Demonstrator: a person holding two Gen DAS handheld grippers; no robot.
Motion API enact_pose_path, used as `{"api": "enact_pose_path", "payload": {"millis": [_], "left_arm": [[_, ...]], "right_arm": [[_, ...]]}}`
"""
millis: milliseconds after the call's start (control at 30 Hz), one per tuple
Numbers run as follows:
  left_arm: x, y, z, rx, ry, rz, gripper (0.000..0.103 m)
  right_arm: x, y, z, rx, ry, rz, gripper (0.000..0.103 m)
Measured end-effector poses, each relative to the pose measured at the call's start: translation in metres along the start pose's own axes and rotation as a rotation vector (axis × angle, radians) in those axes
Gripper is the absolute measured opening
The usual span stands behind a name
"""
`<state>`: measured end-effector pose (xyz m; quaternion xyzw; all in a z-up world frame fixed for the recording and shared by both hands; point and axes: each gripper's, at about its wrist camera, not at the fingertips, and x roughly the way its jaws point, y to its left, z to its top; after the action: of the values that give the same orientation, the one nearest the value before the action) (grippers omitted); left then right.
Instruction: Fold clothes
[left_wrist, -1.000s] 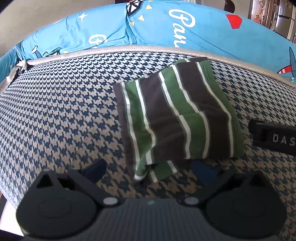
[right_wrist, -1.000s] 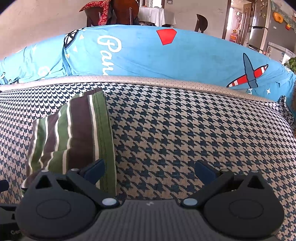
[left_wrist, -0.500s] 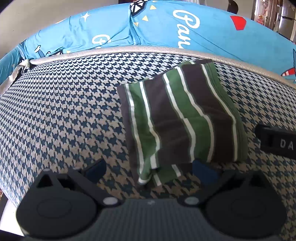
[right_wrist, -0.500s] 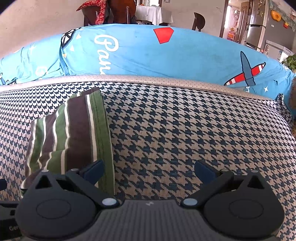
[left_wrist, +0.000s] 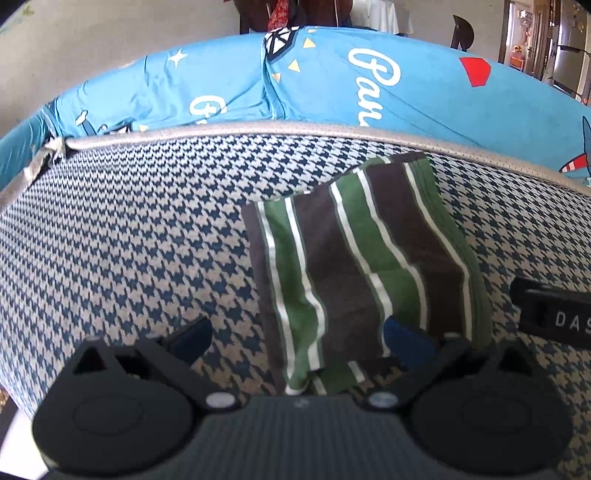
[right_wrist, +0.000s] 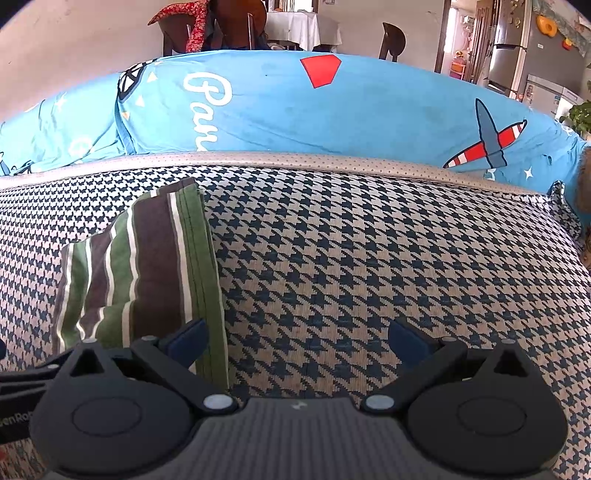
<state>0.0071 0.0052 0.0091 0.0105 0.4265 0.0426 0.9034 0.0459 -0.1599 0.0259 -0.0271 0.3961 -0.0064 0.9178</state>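
Note:
A folded garment (left_wrist: 365, 266) with green, brown and white stripes lies flat on the houndstooth cushion (left_wrist: 129, 240). My left gripper (left_wrist: 295, 338) stands open just short of its near edge, where a loose corner pokes out between the fingers without being held. In the right wrist view the garment (right_wrist: 140, 266) lies to the left. My right gripper (right_wrist: 297, 338) is open over bare cushion (right_wrist: 369, 258); its left finger (right_wrist: 188, 338) sits at the garment's right edge. The right gripper's black body (left_wrist: 554, 317) shows at the left view's right edge.
A blue printed cover (right_wrist: 332, 110) drapes the sofa back behind the cushion's grey piping (right_wrist: 332, 162). Beyond it are chairs (right_wrist: 207, 26), a white-clothed table (right_wrist: 299, 26) and a fridge (right_wrist: 509, 48). The cushion drops off at the far left (left_wrist: 14, 184).
Both grippers have drawn back and tilted slightly, so the garment sits lower and a little further right in the left view. Both stay open, and the garment has not moved on the cushion.

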Motion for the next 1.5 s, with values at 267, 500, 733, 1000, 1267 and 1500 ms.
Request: {"api": "enact_pose_path", "payload": {"millis": [267, 500, 733, 1000, 1267, 1500], "left_arm": [[-0.004, -0.007, -0.001, 0.026, -0.020, 0.005, 0.103], [-0.004, -0.008, 0.001, 0.027, -0.028, 0.010, 0.103], [-0.004, -0.004, 0.000, 0.020, -0.016, 0.003, 0.103], [-0.005, -0.005, 0.000, 0.014, -0.014, 0.005, 0.103], [-0.004, 0.015, 0.009, -0.003, -0.003, 0.050, 0.103], [-0.007, 0.061, 0.034, -0.087, -0.017, 0.093, 0.103]], "right_arm": [[-0.001, -0.001, 0.001, 0.008, -0.004, -0.003, 0.103], [-0.003, 0.000, 0.001, 0.006, -0.009, -0.006, 0.103], [-0.004, 0.000, 0.001, 0.004, -0.009, -0.010, 0.103], [-0.006, 0.000, 0.001, 0.001, -0.010, -0.020, 0.103], [-0.007, 0.001, 0.002, -0.001, -0.016, 0.007, 0.099], [-0.012, 0.014, 0.003, -0.033, -0.039, 0.107, 0.081]]}}
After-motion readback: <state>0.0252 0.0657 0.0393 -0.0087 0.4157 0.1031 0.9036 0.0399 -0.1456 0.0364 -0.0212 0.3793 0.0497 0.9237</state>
